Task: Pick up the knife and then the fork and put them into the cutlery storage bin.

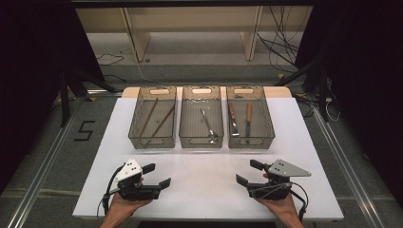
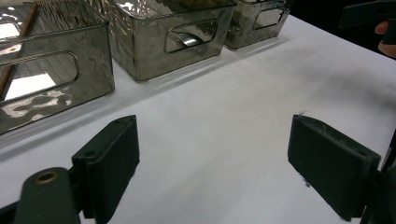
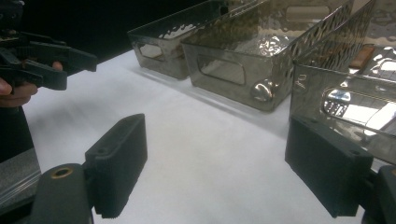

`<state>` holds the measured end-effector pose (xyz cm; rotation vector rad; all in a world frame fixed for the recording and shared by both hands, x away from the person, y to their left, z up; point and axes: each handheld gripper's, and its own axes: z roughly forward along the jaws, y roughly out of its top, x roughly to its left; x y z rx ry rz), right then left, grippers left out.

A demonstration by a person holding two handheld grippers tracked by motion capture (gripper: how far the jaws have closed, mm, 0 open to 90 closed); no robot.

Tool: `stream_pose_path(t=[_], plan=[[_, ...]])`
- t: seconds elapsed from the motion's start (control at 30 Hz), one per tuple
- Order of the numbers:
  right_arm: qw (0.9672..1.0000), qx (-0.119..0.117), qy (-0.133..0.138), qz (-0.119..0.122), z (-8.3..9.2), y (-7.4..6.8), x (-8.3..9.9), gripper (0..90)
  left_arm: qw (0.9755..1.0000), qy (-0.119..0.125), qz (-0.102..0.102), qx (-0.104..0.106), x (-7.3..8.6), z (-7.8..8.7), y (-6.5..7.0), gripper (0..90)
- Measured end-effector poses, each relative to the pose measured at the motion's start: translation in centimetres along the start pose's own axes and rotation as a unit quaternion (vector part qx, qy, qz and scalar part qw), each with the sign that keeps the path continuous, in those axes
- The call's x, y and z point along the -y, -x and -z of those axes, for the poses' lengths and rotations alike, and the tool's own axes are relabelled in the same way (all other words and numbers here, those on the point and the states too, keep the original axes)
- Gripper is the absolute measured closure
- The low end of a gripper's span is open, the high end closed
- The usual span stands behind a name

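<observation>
Left gripper (image 1: 158, 175): its two black jaws are spread wide apart with nothing between them. It sits low over the white table top, near the front edge, held by a hand (image 1: 127, 203).
Right gripper (image 1: 247, 173): its jaws are spread wide too, and they hold nothing. It sits near the front edge on the other side, held by a hand (image 1: 278, 204). The two grippers point toward each other and are well apart.
Table (image 1: 204, 166): white and flat. The part between the grippers is bare.
Left bin (image 1: 153, 117): see-through and grey, at the back of the table. Two long brown sticks (image 1: 157, 118) lie inside it.
Middle bin (image 1: 201, 117): just beside the left one. A shiny metal tool (image 1: 208, 126) lies inside.
Right bin (image 1: 249, 117): just beside the middle one. Two tools with brown handles (image 1: 240, 118) lie side by side in it.
Where the bins are: in a row at the far side, well away from both grippers.
Floor (image 1: 43, 137): grey, with metal rails running along both sides of the table.
Room: dark at the sides. A pale wooden shelf frame (image 1: 190, 28) stands behind the table, and black cables (image 1: 285, 42) lie on the floor at the back right.
Writing: a black number 5 (image 1: 84, 130) is marked on the floor to the left of the table.
</observation>
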<state>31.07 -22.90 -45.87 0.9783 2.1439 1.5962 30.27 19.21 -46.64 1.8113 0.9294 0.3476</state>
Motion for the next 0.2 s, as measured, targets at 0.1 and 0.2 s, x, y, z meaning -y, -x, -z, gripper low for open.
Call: stream_pose_path(t=[0.1, 0.2], plan=[[1.0000, 0.000, 0.000, 0.001, -0.01, -0.01, -0.01, 21.5, 1.0000, -0.001, 0.000, 0.000, 0.04, -0.05, 0.01, 16.5], [1.0000, -0.001, 0.000, 0.000, -0.01, 0.00, 0.00, 21.4, 1.0000, -0.002, 0.000, 0.000, 0.06, -0.09, -0.01, 16.5]])
